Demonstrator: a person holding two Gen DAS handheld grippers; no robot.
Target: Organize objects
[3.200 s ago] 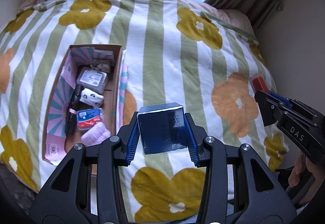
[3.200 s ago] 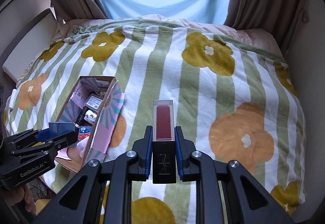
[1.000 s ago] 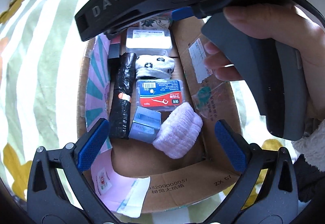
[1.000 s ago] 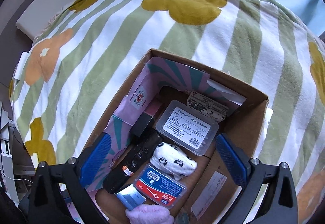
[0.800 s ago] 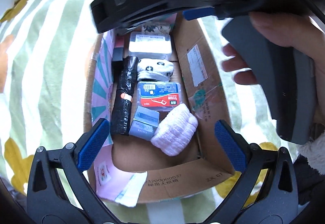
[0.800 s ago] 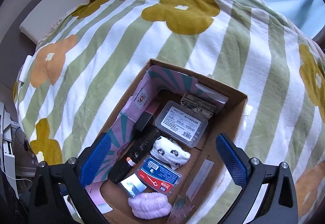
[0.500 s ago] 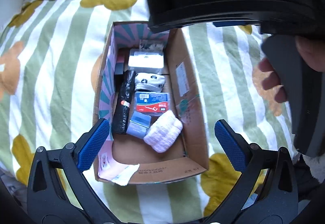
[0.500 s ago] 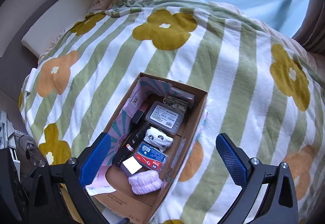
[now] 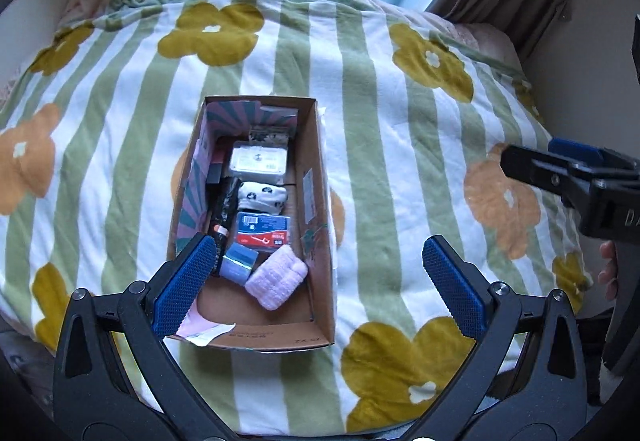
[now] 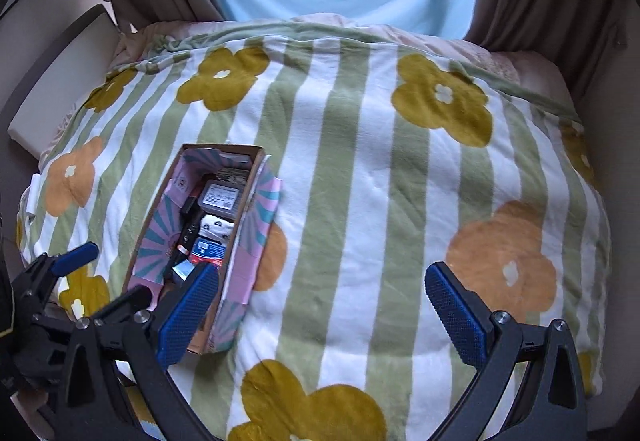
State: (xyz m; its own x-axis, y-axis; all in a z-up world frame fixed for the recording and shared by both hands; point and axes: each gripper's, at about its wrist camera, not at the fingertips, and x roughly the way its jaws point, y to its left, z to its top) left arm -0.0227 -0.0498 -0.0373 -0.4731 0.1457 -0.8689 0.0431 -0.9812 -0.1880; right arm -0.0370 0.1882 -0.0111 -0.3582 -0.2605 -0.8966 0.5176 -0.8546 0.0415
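Left gripper [image 9: 320, 281] and right gripper [image 10: 320, 313], both spread wide and empty, above the blanket [image 9: 380, 169]. The box [image 9: 316, 201] lies at 11 o'clock of the left gripper, holding the pink cloth [image 9: 276, 281] and small packages.

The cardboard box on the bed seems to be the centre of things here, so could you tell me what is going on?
A person with a handheld gripper in each hand is tidying small items into the cardboard box on the flowered blanket. The left gripper and the right gripper are both open, hold nothing, and hang above the bed. In the box lie a pink rolled cloth, a blue floss pack, a clear plastic case, a small blue box and a black tube. No loose items show on the blanket.
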